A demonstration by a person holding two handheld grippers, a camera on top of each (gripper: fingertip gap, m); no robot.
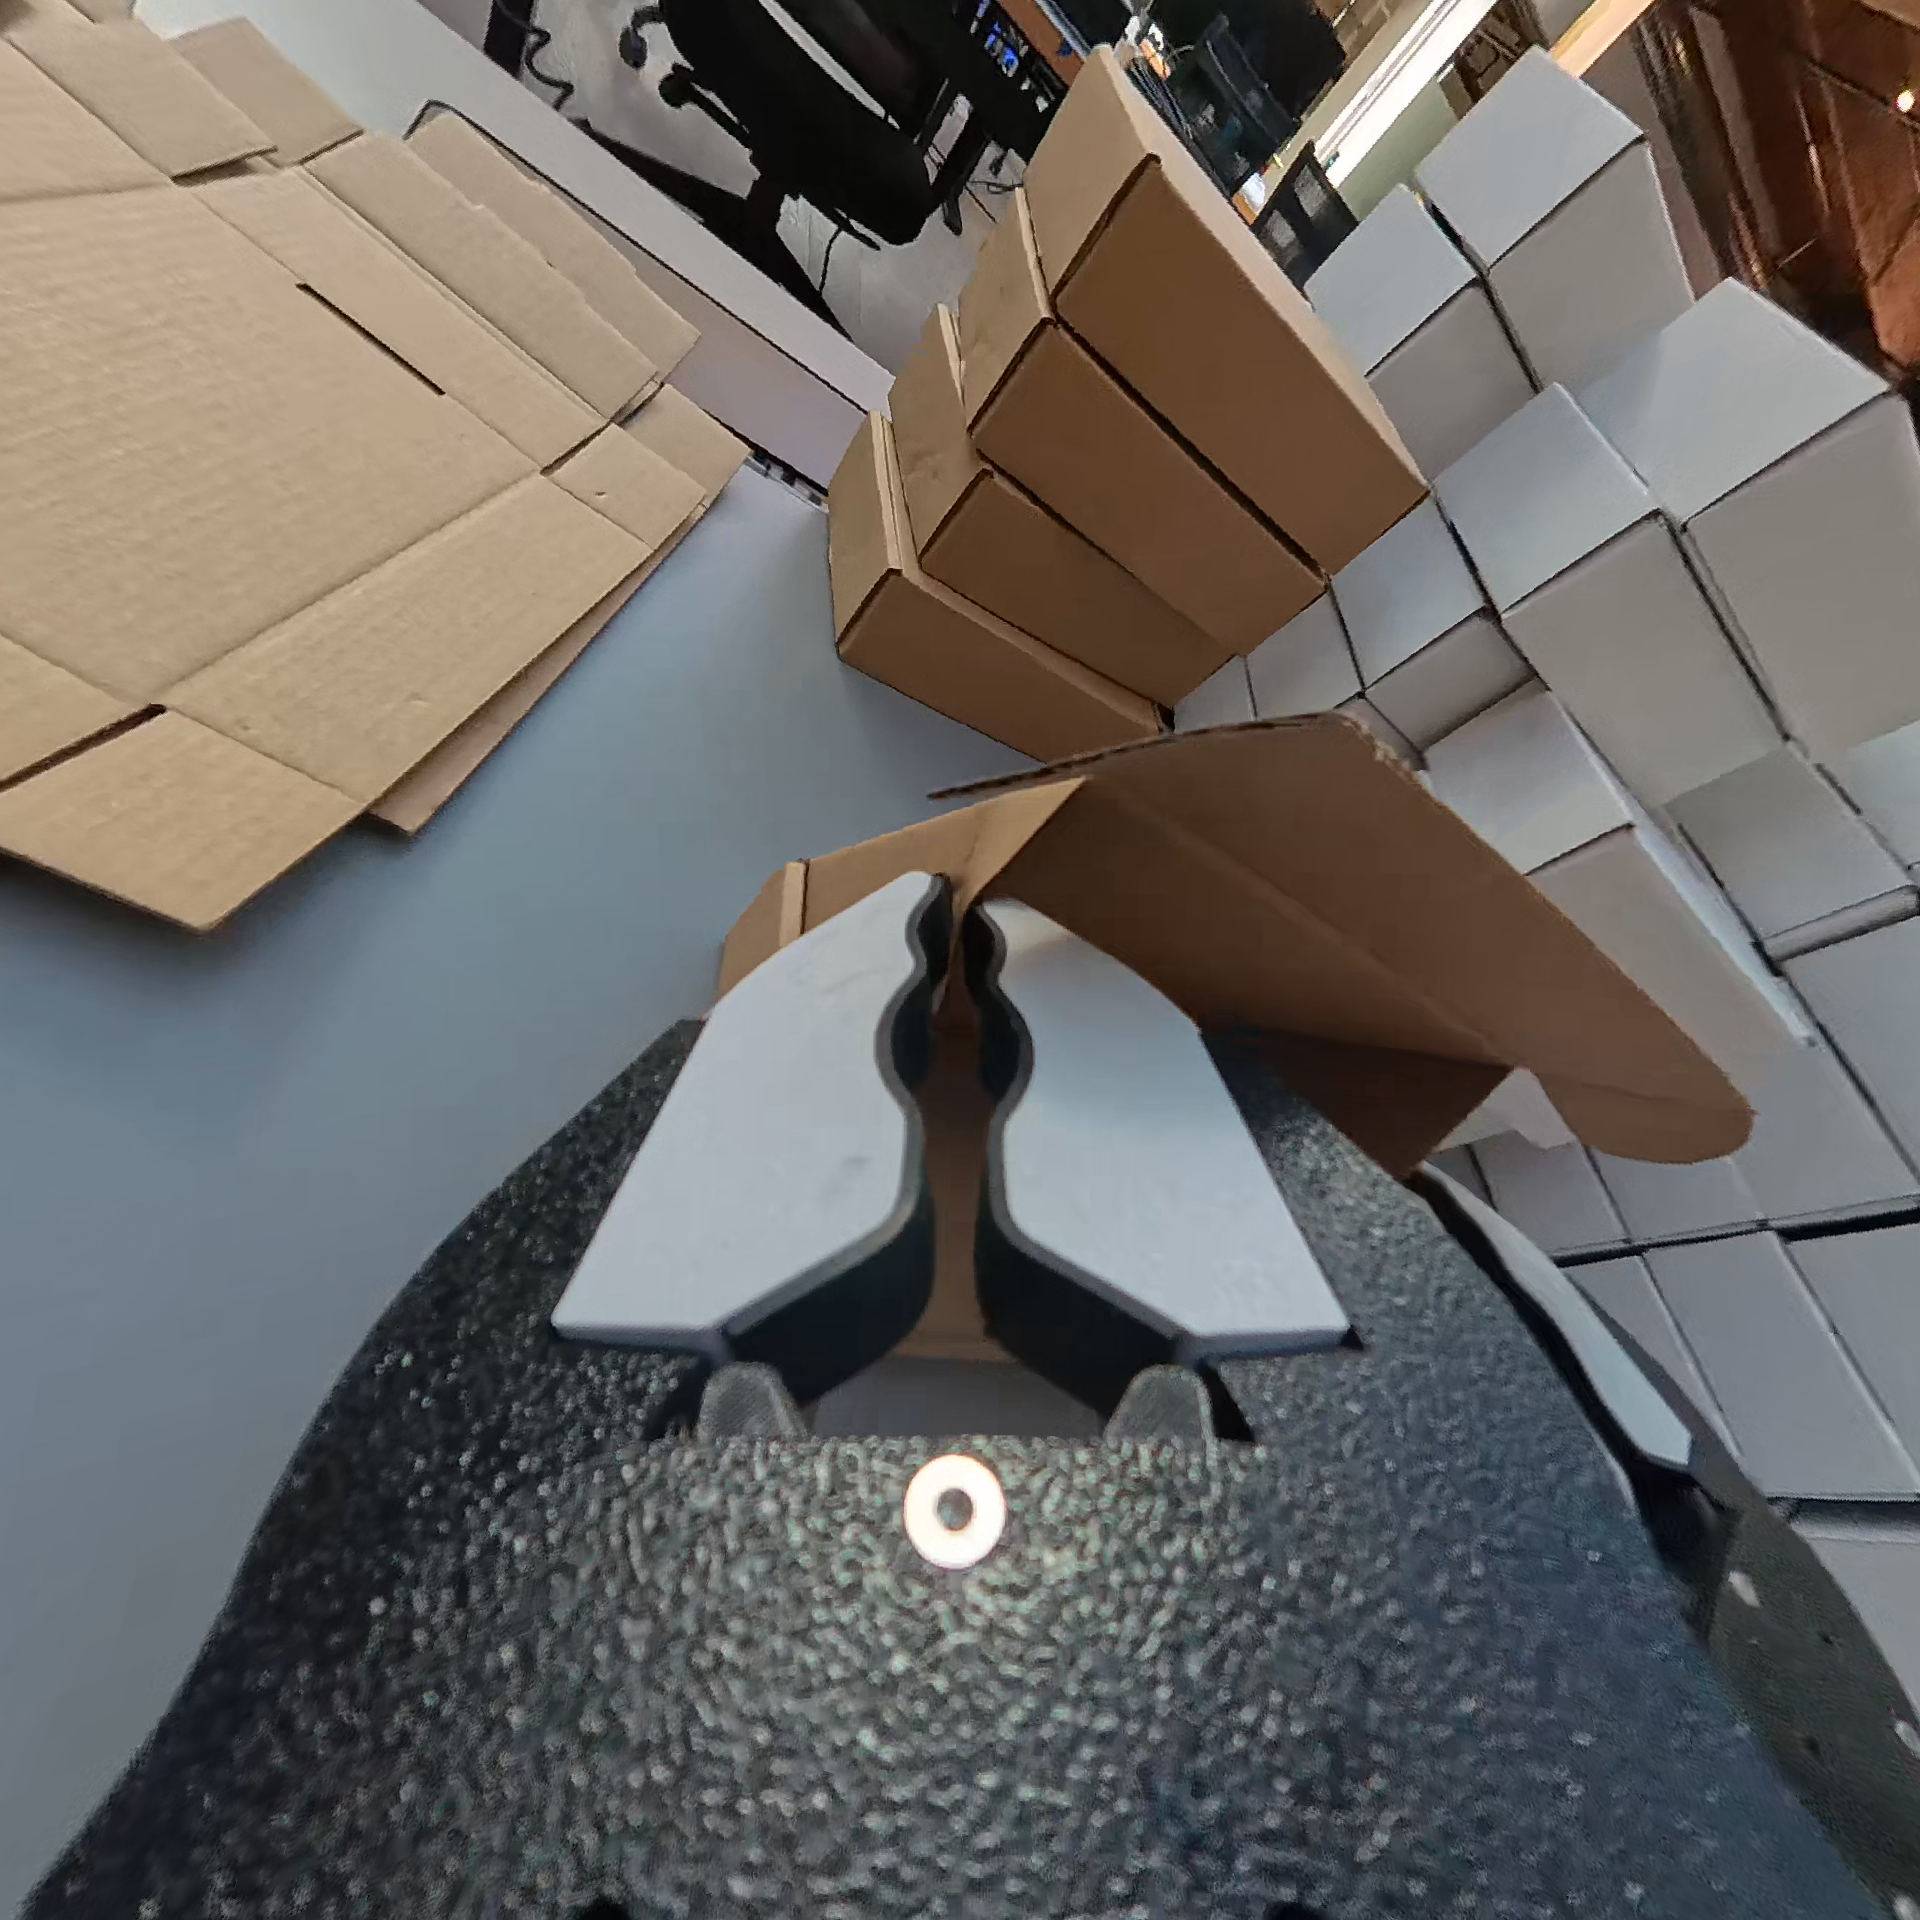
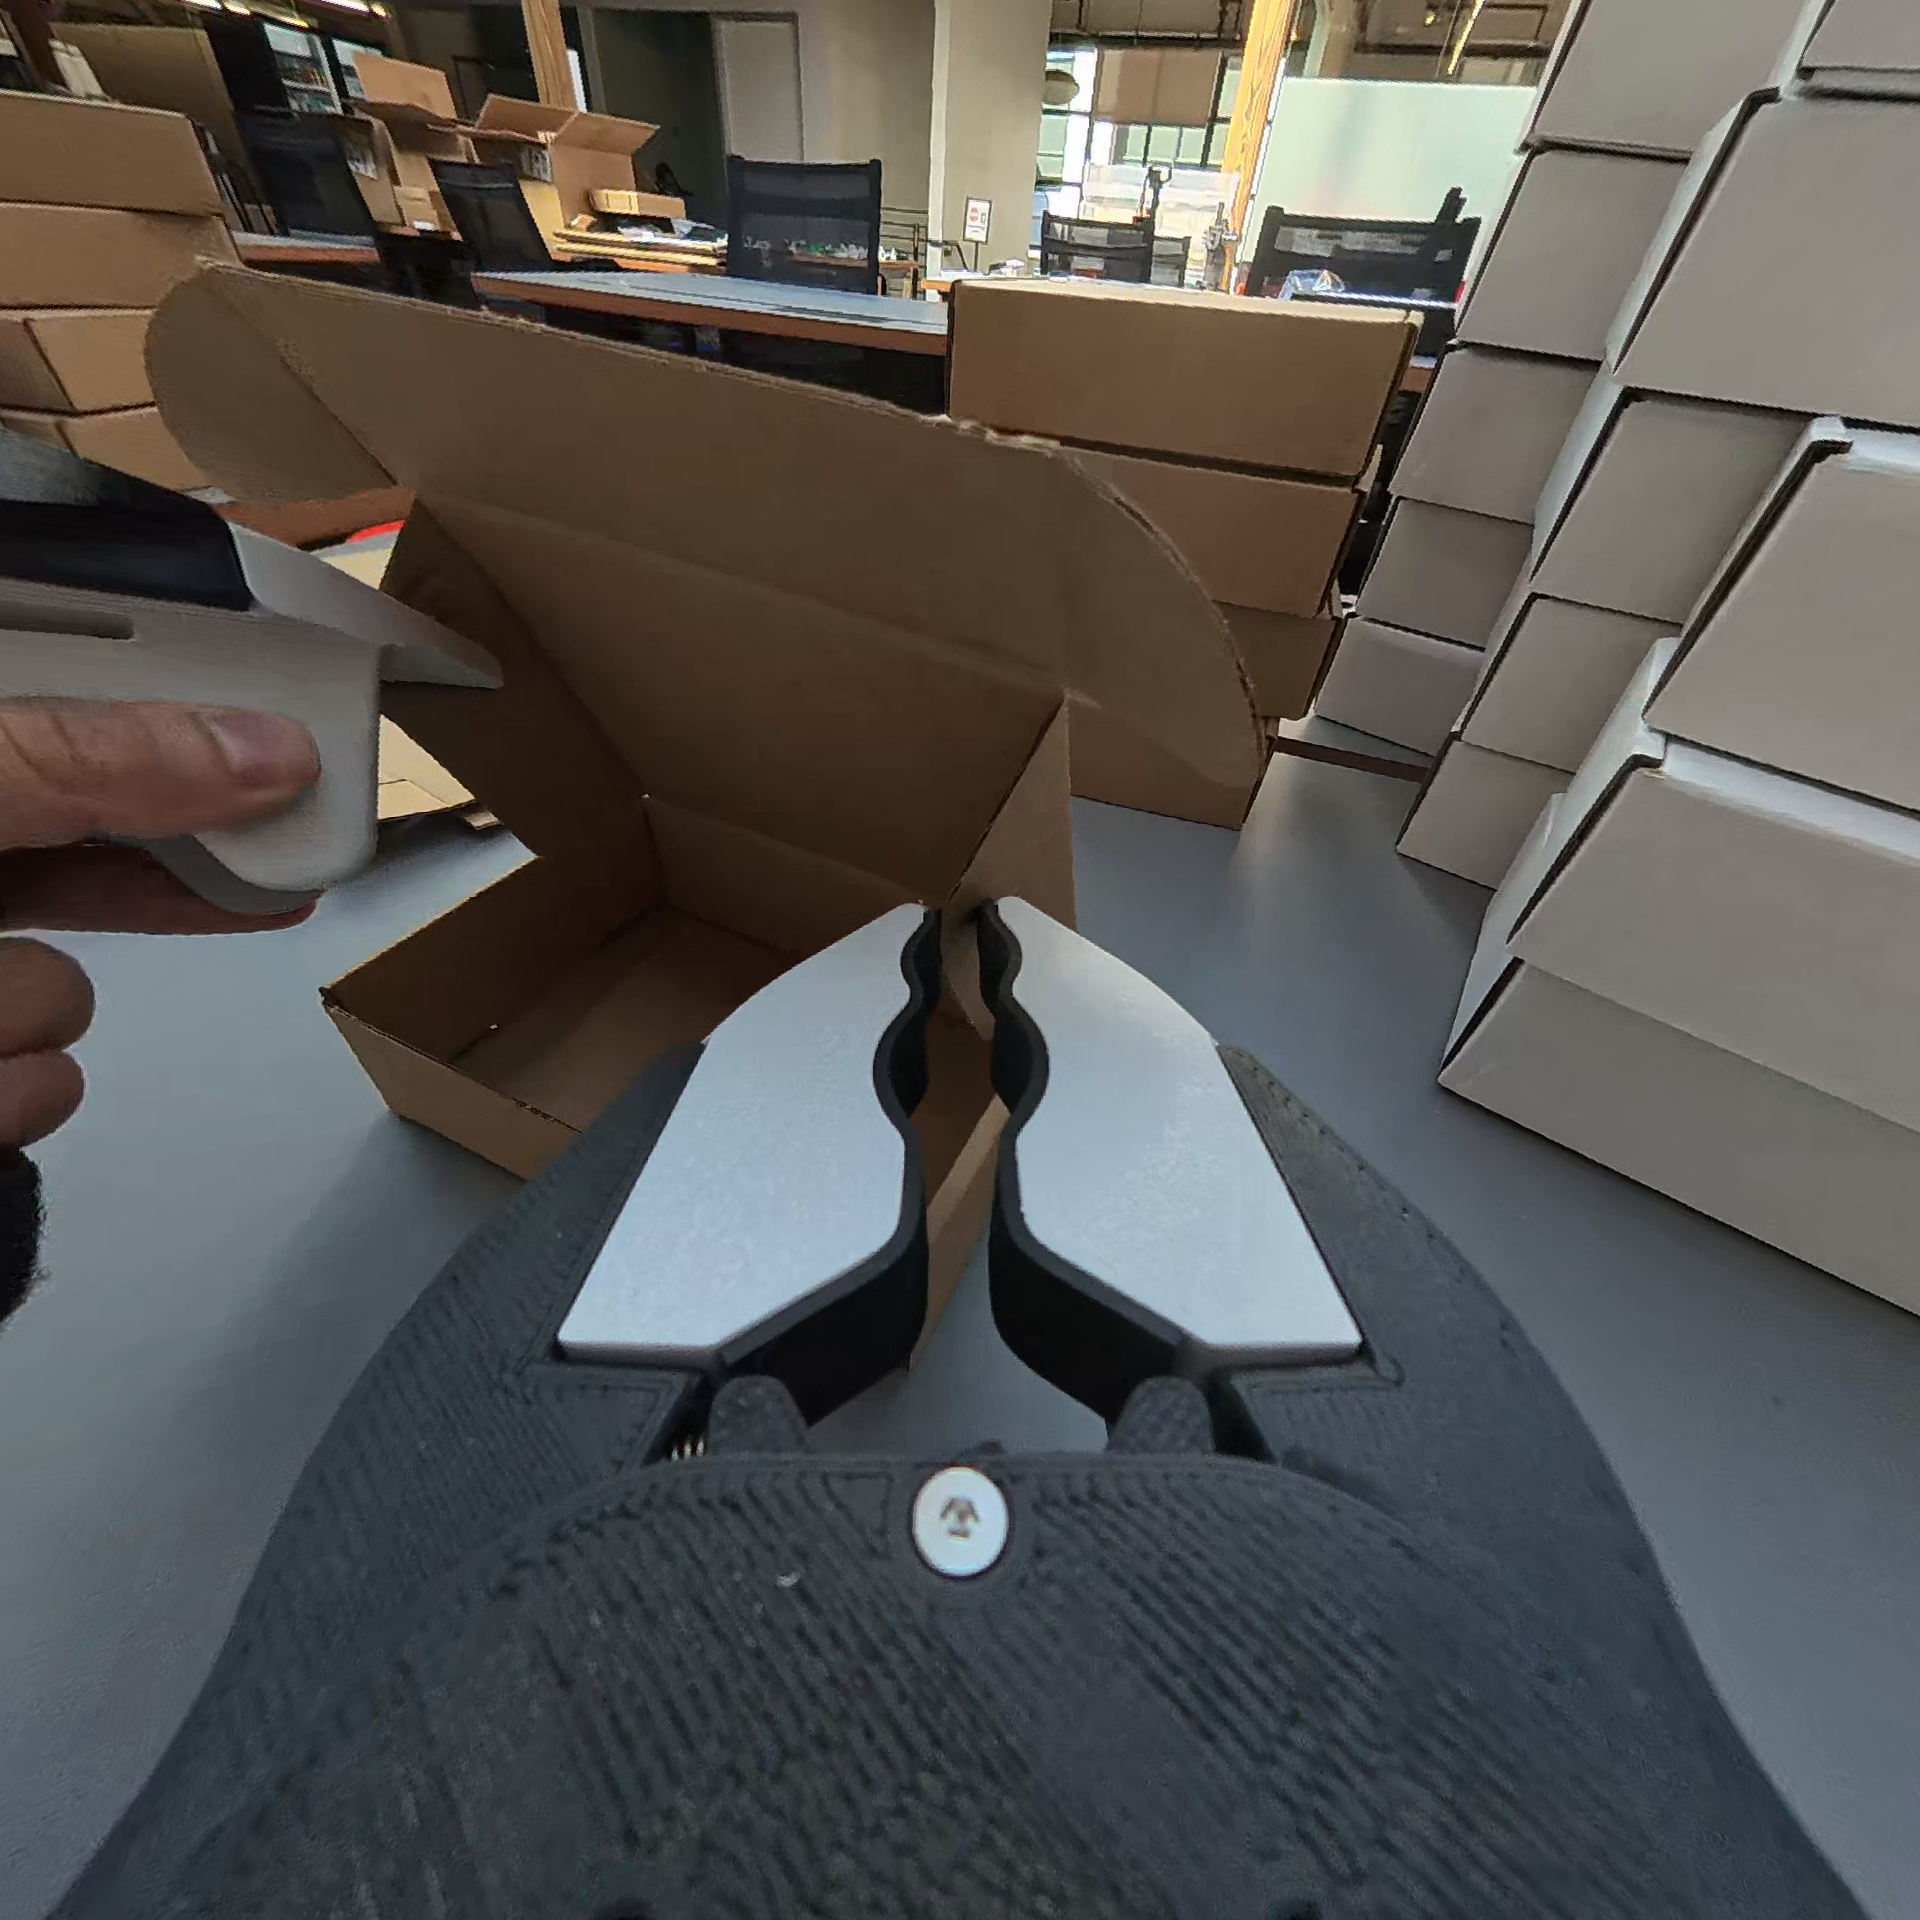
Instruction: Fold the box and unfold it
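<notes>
A brown cardboard box (image 2: 540, 1023) stands on the grey table (image 2: 1340, 935) with its lid (image 2: 790, 561) raised and tilted over the open tray. My right gripper (image 2: 961, 914) is shut on the lid's right side flap (image 2: 1039, 821) at the box's near right corner. My left gripper (image 1: 956, 906) is shut on a cardboard edge at the box's left side, under the overhanging lid (image 1: 1351, 956). The left gripper also shows in the right wrist view (image 2: 312, 644), held by a person's hand (image 2: 135, 764). The right gripper's finger shows in the left wrist view (image 1: 1558, 1330).
Flat cardboard blanks (image 1: 312, 468) lie at the far left of the table. Folded brown boxes are stacked behind (image 1: 1132, 457) (image 2: 1174, 364). Tall stacks of white boxes (image 1: 1662, 540) (image 2: 1725, 727) wall off the right side. Office chairs and desks stand beyond.
</notes>
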